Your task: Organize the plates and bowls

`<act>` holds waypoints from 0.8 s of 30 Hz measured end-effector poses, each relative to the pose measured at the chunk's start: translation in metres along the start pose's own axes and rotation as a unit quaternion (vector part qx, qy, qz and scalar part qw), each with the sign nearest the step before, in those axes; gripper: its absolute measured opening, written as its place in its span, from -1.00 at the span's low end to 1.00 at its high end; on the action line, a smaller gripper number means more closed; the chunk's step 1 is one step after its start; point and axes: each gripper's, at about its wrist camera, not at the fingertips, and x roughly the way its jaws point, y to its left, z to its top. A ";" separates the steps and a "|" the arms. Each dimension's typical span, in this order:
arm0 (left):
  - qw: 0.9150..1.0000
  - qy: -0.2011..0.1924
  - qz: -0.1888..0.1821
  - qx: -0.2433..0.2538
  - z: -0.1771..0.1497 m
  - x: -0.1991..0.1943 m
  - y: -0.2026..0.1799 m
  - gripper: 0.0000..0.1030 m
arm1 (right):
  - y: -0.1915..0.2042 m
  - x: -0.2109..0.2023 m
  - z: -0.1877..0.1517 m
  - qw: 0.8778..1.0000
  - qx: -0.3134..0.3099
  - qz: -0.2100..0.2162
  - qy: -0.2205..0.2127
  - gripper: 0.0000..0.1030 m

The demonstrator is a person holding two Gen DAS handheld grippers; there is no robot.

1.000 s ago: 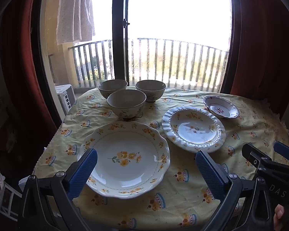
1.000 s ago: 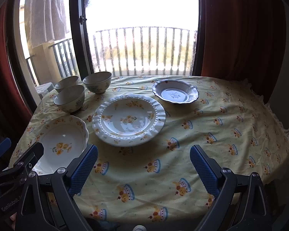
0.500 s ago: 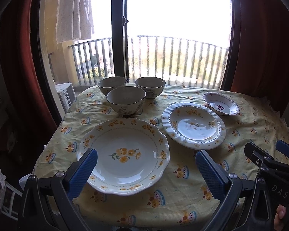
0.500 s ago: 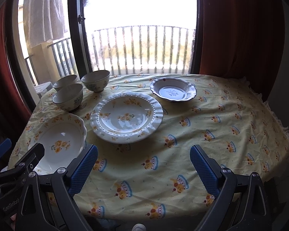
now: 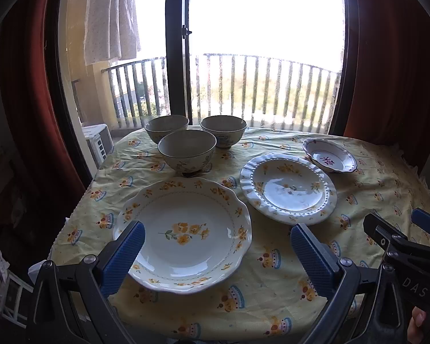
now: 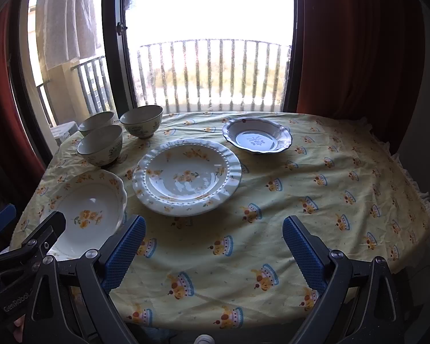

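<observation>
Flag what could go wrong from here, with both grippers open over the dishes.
The yellow-flower plate lies close to the table's near edge, so a nudge from the left gripper could push it toward the drop. The three bowls crowd together; grasping one may knock a neighbour. The loose tablecloth could drag dishes if the right gripper catches it.

— What stands behind the table?

— A tall glass balcony door with a dark frame [image 5: 177, 57], blown out white by daylight. Beyond it runs a railing of pale vertical bars [image 6: 215, 74], with blurred greenery past that.

— And at the sides?

— Heavy rust-red curtains [image 6: 358, 43] hang on both sides. A white dotted cloth [image 5: 109, 17] hangs outside at the left, above a small white slatted unit [image 5: 99, 143].

— The table itself?

— Covered by a pale yellow tablecloth printed with small cake motifs [image 6: 301, 200], frilled along its right edge. The room is dim.
</observation>
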 end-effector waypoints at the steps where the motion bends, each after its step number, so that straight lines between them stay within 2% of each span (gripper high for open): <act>1: 1.000 0.000 0.000 0.000 0.000 0.000 0.000 0.98 | 0.000 0.000 0.000 1.000 -0.001 0.000 0.000 0.90; 24: 1.000 0.001 0.000 0.001 0.000 0.000 0.000 0.99 | 0.000 0.000 -0.001 1.000 -0.002 -0.001 0.001 0.90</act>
